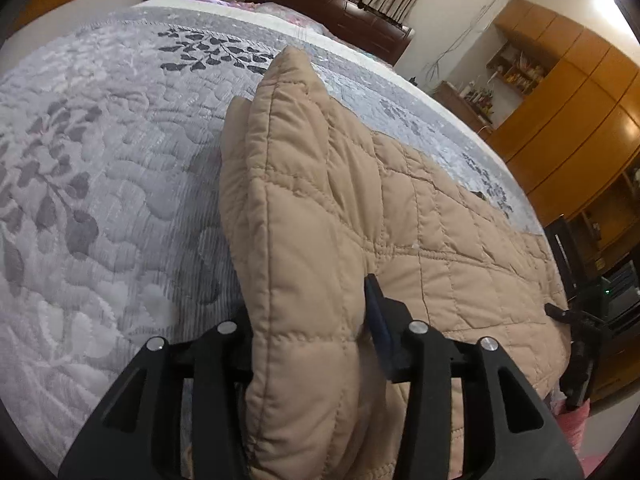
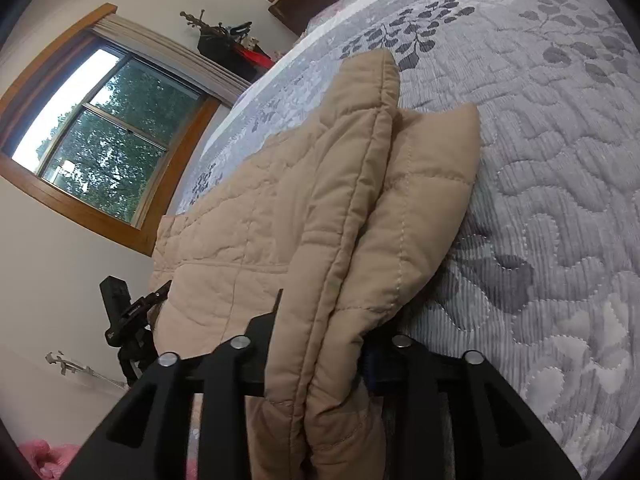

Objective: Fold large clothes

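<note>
Lying across one grey leaf-patterned bedspread (image 1: 100, 184) is a single tan quilted jacket (image 1: 420, 216), the only garment being handled. Two grippers work it, one at each end of a raised edge. From the left wrist camera, the left gripper (image 1: 312, 328) has a thick fold of the jacket standing up between its two black fingers (image 1: 378, 312); the fabric fills the gap, though the near finger is mostly hidden behind the padding, so whether the pads still press on it or have let go is hard to tell. The right gripper (image 2: 320, 336) likewise straddles a doubled edge of the same jacket, two layers showing side by side, with fabric packed between its fingers; its grip is equally unclear, since the cloth covers the pads. Each gripper also appears small at the far side of the other's view, beyond the jacket. The rest of the jacket spreads flat over the bedspread towards the bed's edge. Around the bed stand one dark wooden headboard (image 1: 332, 4), one wood-framed window (image 2: 108, 140) with trees outside, and one run of orange-brown cupboards (image 1: 568, 92).
</note>
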A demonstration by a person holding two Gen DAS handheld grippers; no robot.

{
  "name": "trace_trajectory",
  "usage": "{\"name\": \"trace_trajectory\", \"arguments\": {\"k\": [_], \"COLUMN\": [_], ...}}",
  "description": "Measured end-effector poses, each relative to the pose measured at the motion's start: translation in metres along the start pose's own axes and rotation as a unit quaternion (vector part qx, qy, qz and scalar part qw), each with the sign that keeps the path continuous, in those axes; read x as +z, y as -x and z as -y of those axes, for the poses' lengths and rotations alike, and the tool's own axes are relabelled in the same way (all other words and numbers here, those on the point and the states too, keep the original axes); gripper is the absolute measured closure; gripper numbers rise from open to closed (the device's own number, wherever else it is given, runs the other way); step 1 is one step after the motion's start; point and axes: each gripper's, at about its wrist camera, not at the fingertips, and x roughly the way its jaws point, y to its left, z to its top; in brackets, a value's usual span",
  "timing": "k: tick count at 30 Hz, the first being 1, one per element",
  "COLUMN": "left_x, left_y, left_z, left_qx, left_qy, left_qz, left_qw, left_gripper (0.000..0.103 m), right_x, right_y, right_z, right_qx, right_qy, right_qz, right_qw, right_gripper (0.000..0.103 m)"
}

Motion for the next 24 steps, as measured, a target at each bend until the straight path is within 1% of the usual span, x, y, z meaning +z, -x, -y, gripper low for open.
{"name": "trace_trajectory", "arguments": {"k": [3, 4, 7, 10, 11, 12, 14, 16, 18, 21, 22, 24], "left_x": [0.003, 0.004, 0.005, 0.009, 0.009, 0.010, 0.012, 0.014, 0.017, 0.018, 0.018, 0.019], "left_y": [0.016, 0.022, 0.048, 0.072, 0.078, 0.082, 0.083, 0.078, 0.069, 0.054, 0.049, 0.038], "left_z": [-0.002, -0.002, -0.007, -0.001, 0.005, 0.013, 0.029, 0.047, 0.065, 0.081, 0.083, 0.086], "left_qx": [0.011, 0.013, 0.030, 0.055, 0.055, 0.051, 0.041, 0.037, 0.044, 0.057, 0.058, 0.068], "left_qy": [0.005, 0.008, 0.018, 0.010, 0.003, -0.004, -0.024, -0.049, -0.072, -0.085, -0.088, -0.093], "left_qz": [0.010, 0.015, 0.045, 0.077, 0.083, 0.086, 0.085, 0.083, 0.076, 0.063, 0.060, 0.053], "left_qw": [0.9999, 0.9998, 0.9984, 0.9955, 0.9950, 0.9950, 0.9952, 0.9946, 0.9936, 0.9927, 0.9926, 0.9919], "left_gripper": [0.054, 0.054, 0.054, 0.054, 0.054, 0.054, 0.054, 0.053, 0.052, 0.052, 0.051, 0.051], "right_x": [-0.004, -0.005, -0.008, -0.005, -0.003, -0.002, 0.002, 0.006, 0.010, 0.019, 0.020, 0.025], "right_y": [0.014, 0.021, 0.044, 0.057, 0.064, 0.068, 0.072, 0.069, 0.059, 0.041, 0.037, 0.026], "right_z": [-0.004, -0.006, -0.012, -0.024, -0.034, -0.042, -0.060, -0.076, -0.088, -0.096, -0.097, -0.095], "right_qx": [-0.026, -0.036, -0.062, -0.104, -0.120, -0.123, -0.108, -0.100, -0.105, -0.110, -0.117, -0.150], "right_qy": [0.011, 0.013, 0.022, 0.050, 0.066, 0.077, 0.104, 0.123, 0.136, 0.139, 0.140, 0.137], "right_qz": [0.009, 0.015, 0.035, 0.058, 0.072, 0.080, 0.089, 0.086, 0.077, 0.061, 0.061, 0.064], "right_qw": [1.000, 0.999, 0.997, 0.992, 0.988, 0.986, 0.985, 0.984, 0.982, 0.982, 0.981, 0.977], "right_gripper": [0.059, 0.059, 0.059, 0.059, 0.059, 0.059, 0.059, 0.059, 0.059, 0.059, 0.059, 0.059]}}
